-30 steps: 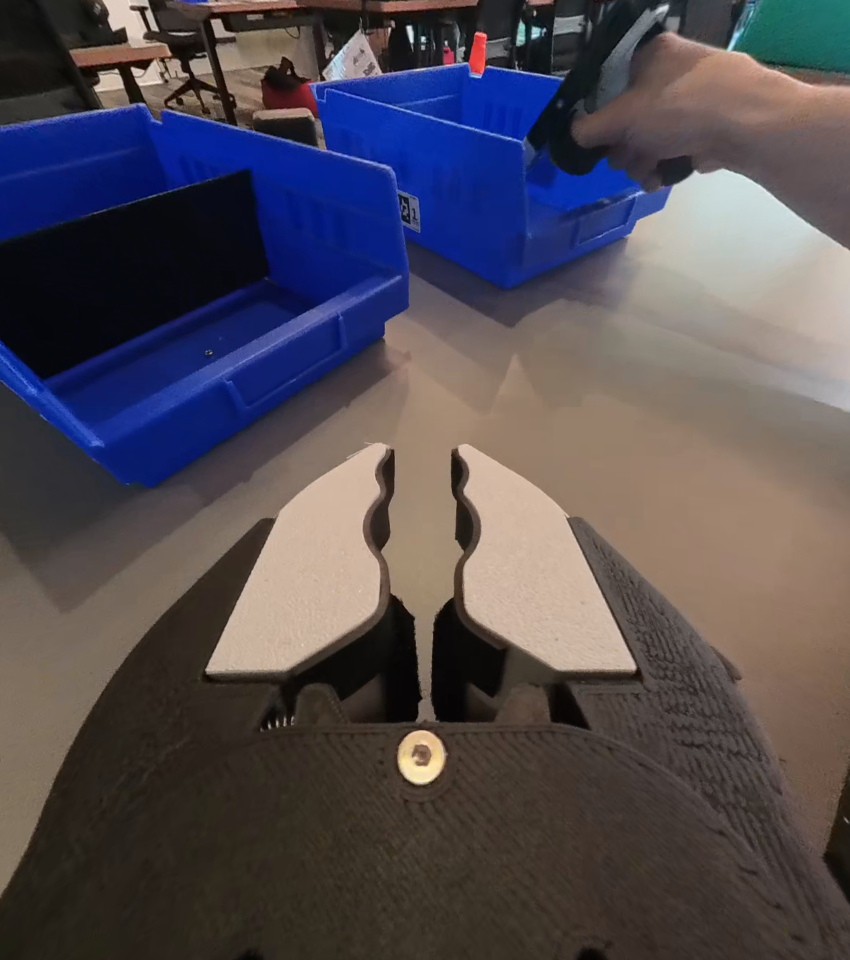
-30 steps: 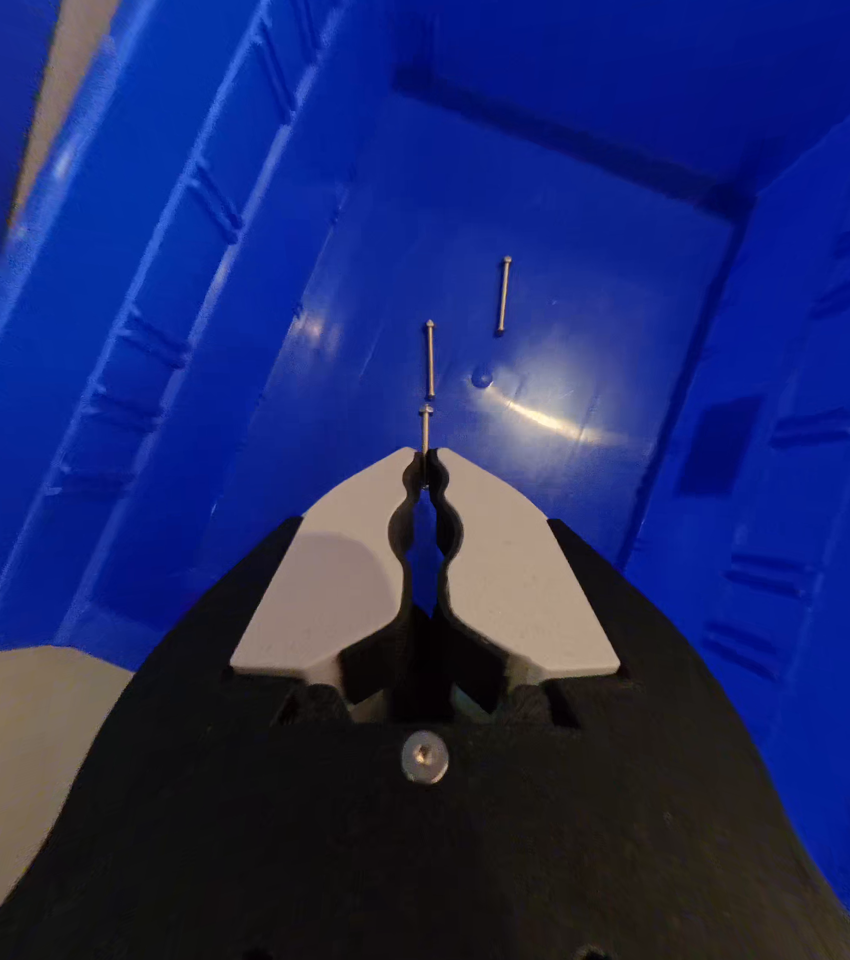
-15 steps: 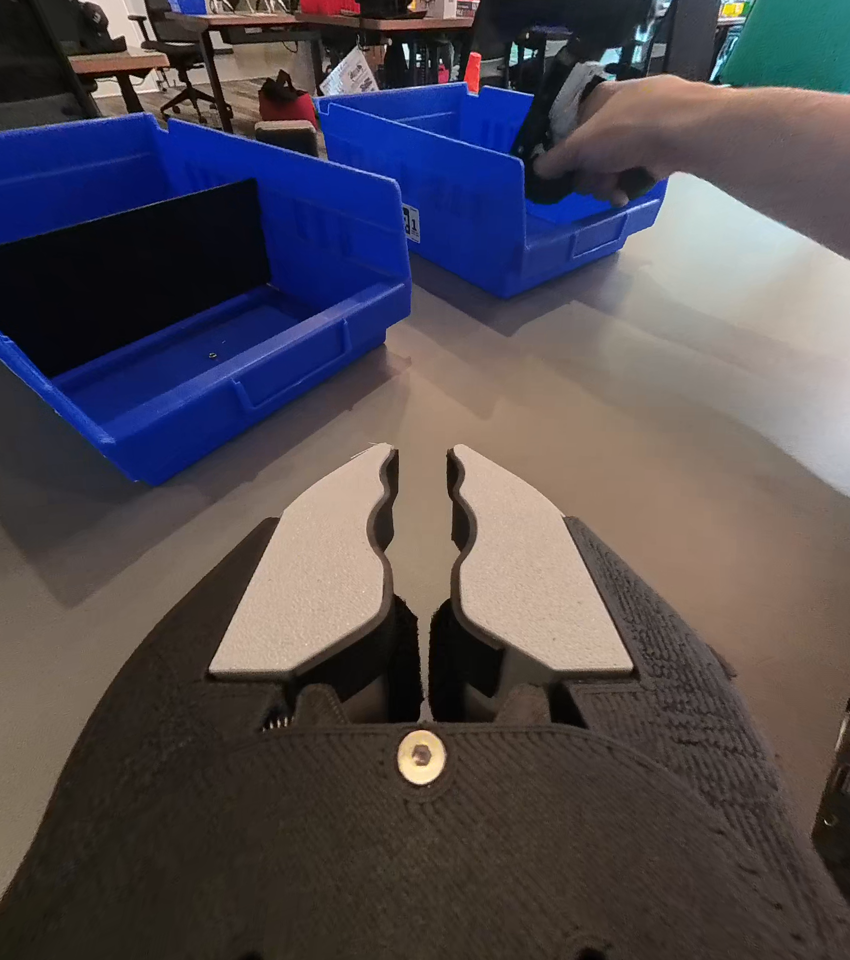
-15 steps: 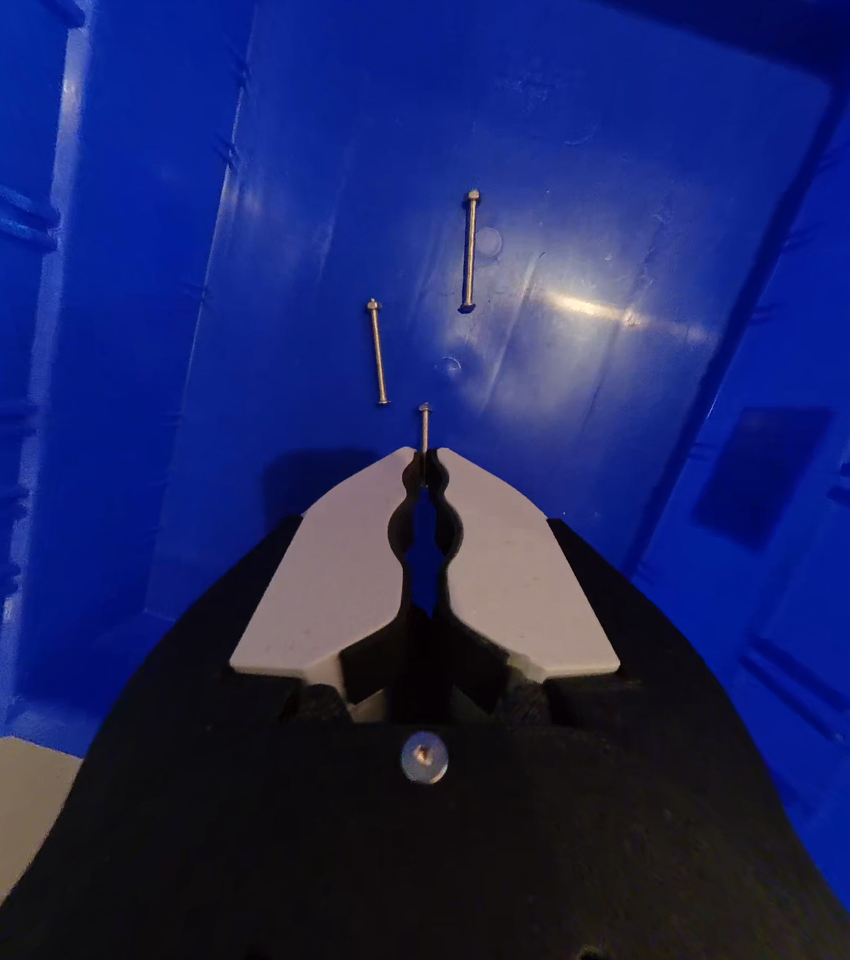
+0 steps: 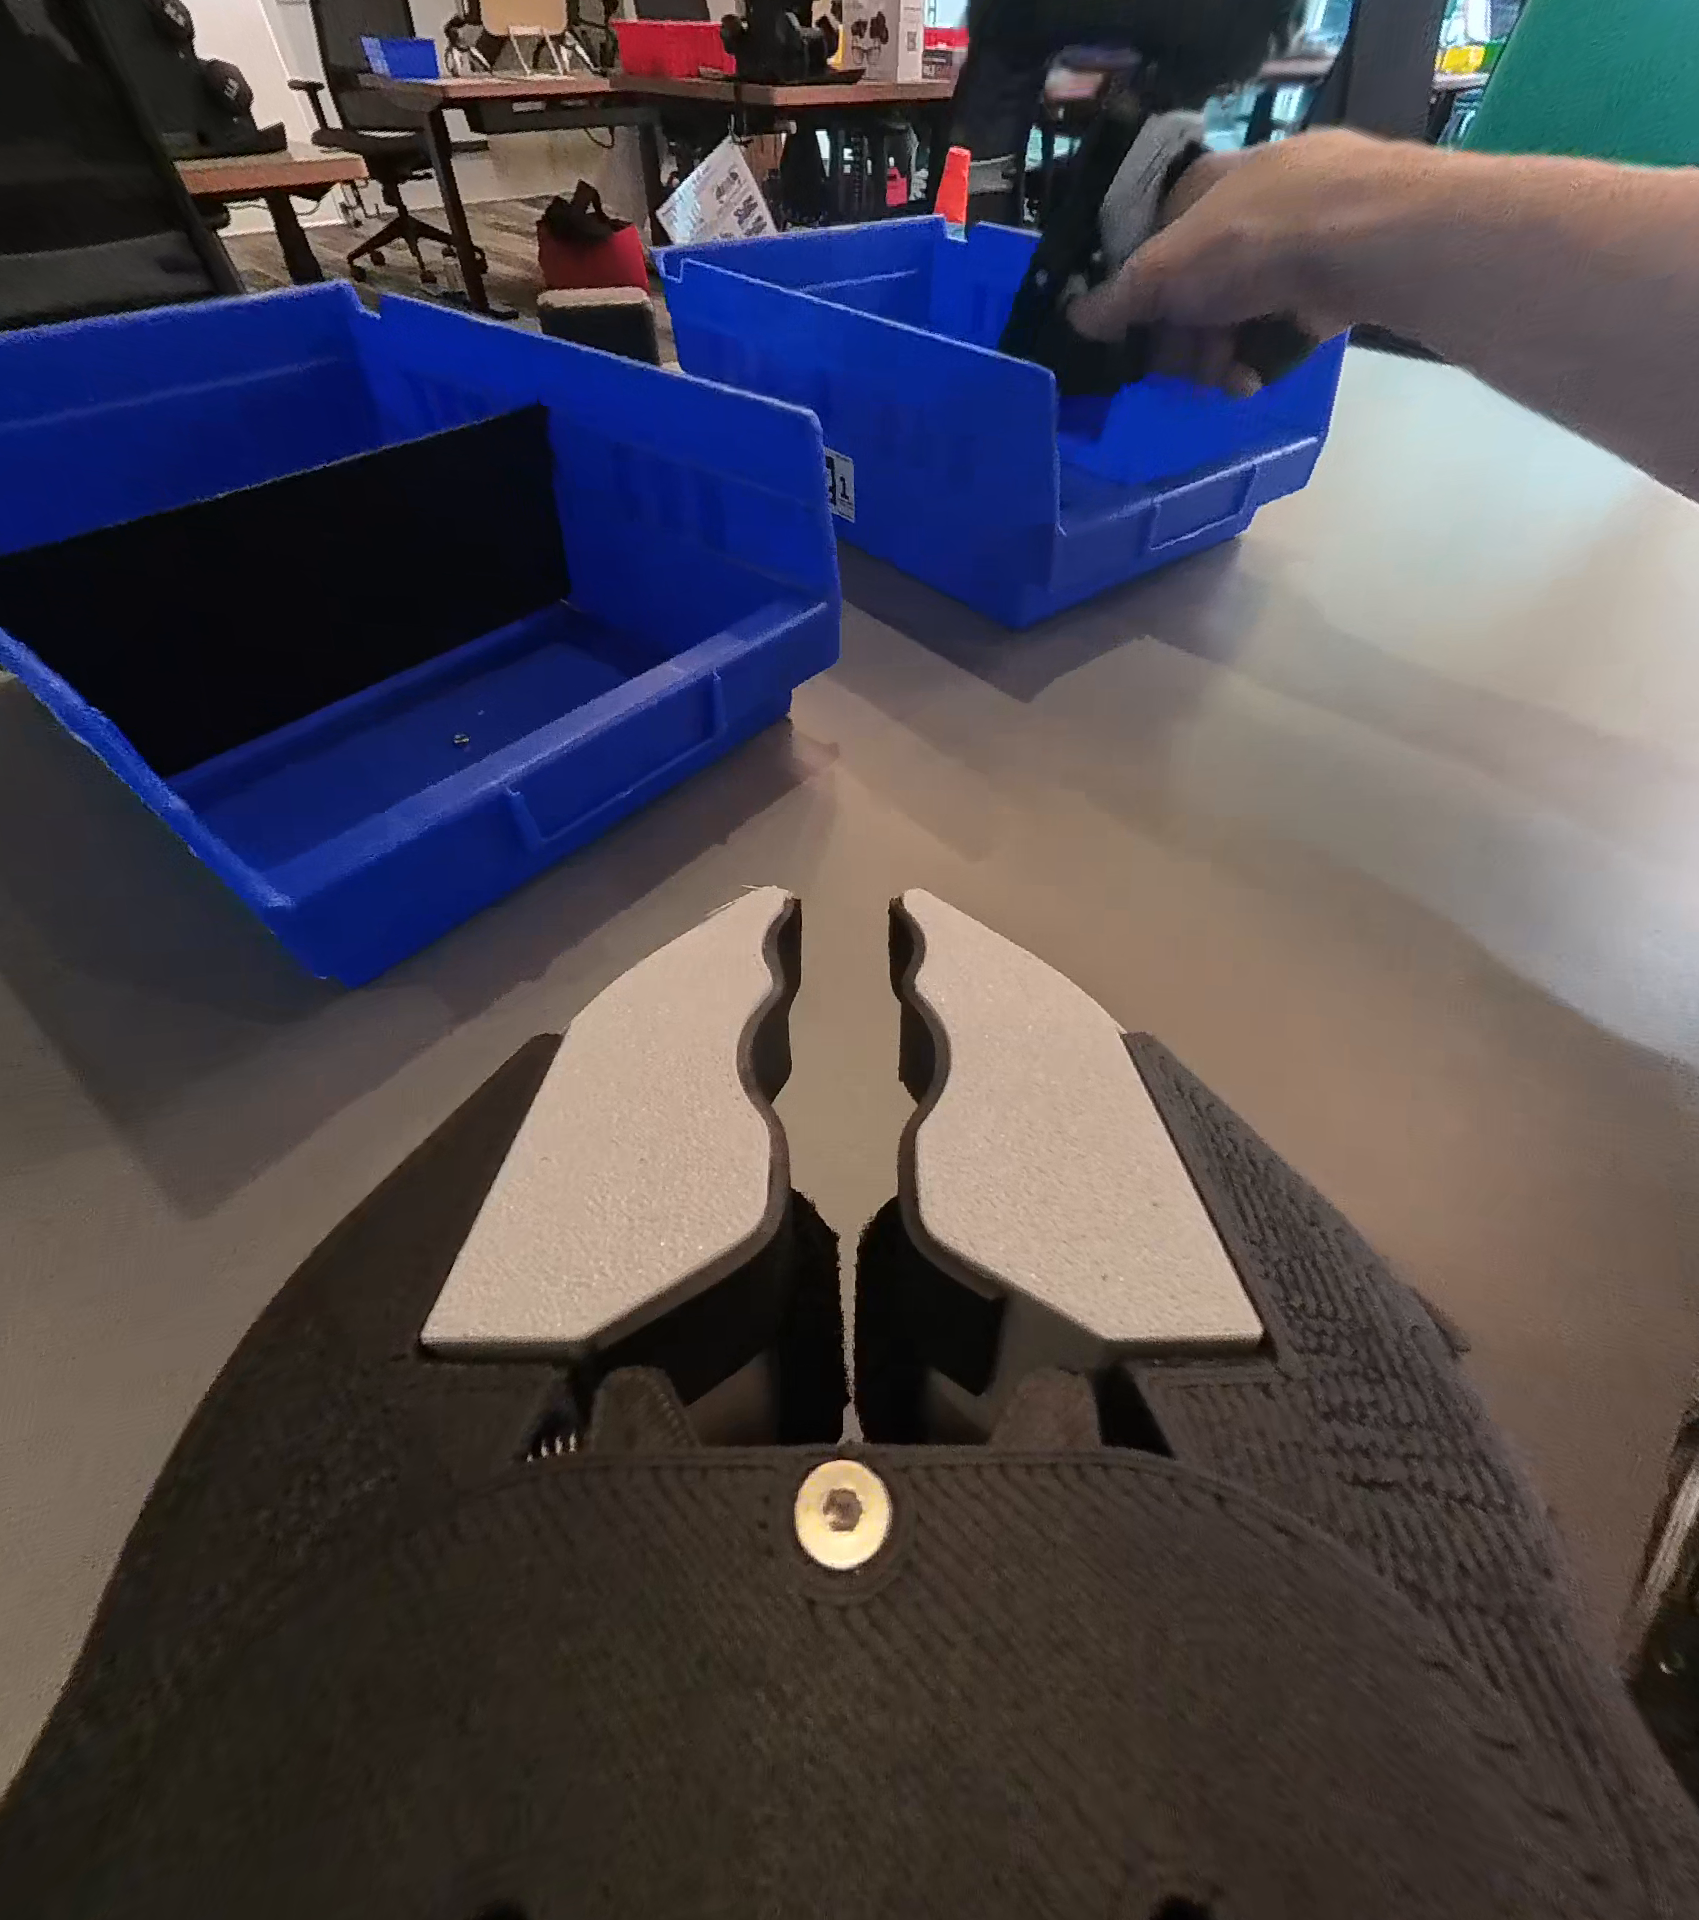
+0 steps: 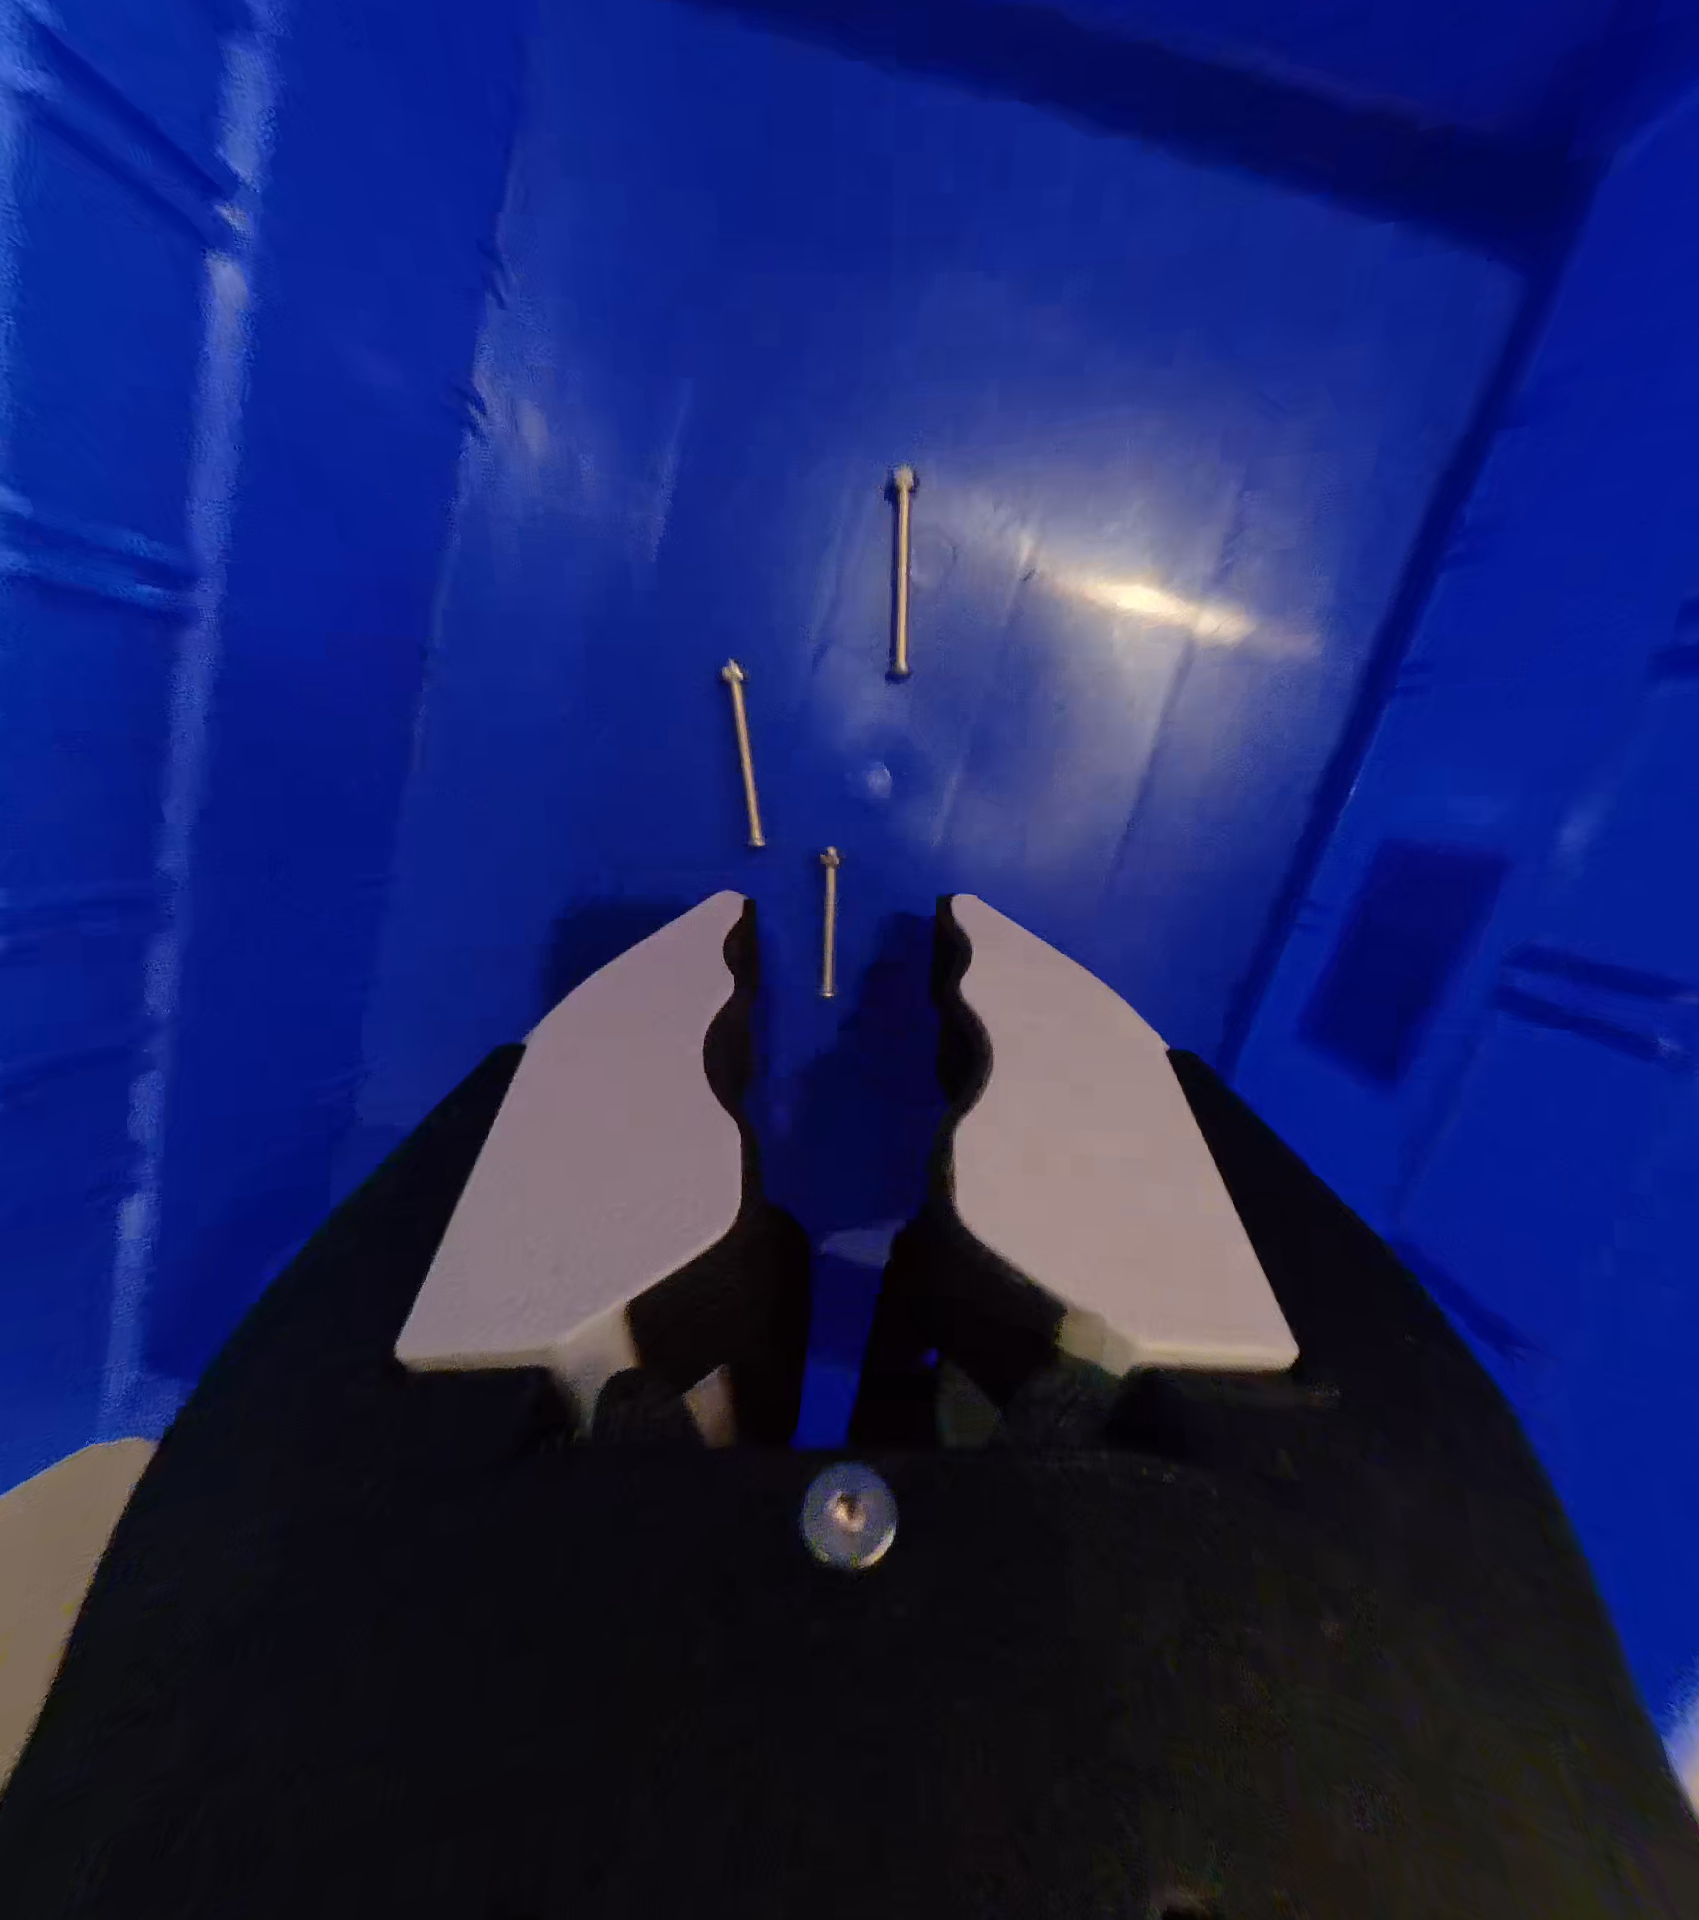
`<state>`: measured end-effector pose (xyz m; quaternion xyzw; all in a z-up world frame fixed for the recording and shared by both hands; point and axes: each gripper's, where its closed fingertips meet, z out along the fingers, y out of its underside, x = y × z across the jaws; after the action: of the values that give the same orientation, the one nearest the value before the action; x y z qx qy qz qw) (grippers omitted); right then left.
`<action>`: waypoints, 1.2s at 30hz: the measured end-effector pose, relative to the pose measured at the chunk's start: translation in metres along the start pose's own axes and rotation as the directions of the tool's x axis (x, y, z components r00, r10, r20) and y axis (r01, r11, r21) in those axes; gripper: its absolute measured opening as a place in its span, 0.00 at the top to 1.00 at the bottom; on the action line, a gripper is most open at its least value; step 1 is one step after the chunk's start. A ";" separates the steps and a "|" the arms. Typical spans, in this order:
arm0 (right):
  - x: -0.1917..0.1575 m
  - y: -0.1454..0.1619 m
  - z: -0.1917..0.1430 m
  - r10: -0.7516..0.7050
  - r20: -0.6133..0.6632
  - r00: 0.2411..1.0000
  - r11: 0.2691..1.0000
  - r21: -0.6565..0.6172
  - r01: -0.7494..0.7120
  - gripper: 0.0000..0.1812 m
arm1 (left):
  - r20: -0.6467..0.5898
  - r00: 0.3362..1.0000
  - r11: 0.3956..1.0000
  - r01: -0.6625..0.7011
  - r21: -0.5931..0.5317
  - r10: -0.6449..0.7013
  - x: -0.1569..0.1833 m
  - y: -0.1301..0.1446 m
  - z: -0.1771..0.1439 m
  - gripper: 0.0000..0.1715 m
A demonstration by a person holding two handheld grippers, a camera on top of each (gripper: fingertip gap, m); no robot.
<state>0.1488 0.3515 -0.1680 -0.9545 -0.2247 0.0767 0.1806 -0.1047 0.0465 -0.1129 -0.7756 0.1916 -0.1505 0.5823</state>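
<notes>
Hovering: right tool (image 6: 840, 899) inside the far blue bin (image 6: 1603, 727), fingers spread, gripping nothing
Nearest bolt (image 6: 828, 922): on the bin floor, in the gap between the tips
Other bolts: second bolt (image 6: 743, 753) just beyond, third bolt (image 6: 901, 569) farthest
Left tool (image 5: 843, 904): slightly apart, empty, over the bench (image 5: 1292, 883), near blue bin (image 5: 554, 821) ahead-left

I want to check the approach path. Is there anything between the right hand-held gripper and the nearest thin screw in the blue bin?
Nothing visible. The right hand-held gripper is open inside the bin, and the nearest screw lies on the bin floor between its fingertips. The two other screws lie farther ahead.
</notes>
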 end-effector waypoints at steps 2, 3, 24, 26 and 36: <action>-0.007 -0.016 -0.022 -0.031 -0.003 1.000 0.994 0.106 0.031 0.82 | 0.000 1.000 1.000 -0.006 0.003 0.006 -0.001 -0.002 -0.001 0.91; -0.014 -0.025 -0.038 -0.057 -0.002 0.998 0.983 0.176 0.057 0.81 | -0.001 1.000 1.000 -0.010 -0.005 0.010 -0.001 -0.002 -0.001 0.90; -0.221 0.108 -0.160 -0.476 -0.022 0.879 0.453 0.851 0.267 0.81 | 0.107 0.992 0.997 0.077 -0.030 -0.073 -0.019 -0.041 0.012 0.73; -0.218 0.110 -0.162 -0.453 -0.027 0.891 0.416 0.878 0.238 0.80 | 0.123 0.988 0.996 0.091 0.004 -0.091 -0.016 -0.046 0.012 0.73; -0.192 0.106 -0.149 -0.430 -0.085 0.899 0.364 0.895 0.259 0.67 | 0.215 0.972 0.995 0.085 0.043 -0.092 -0.012 -0.051 0.013 0.76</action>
<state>0.0551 0.1291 -0.0585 -0.6365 -0.3592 0.2209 0.6458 -0.1031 0.0754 -0.0680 -0.7853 0.0896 -0.0941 0.6053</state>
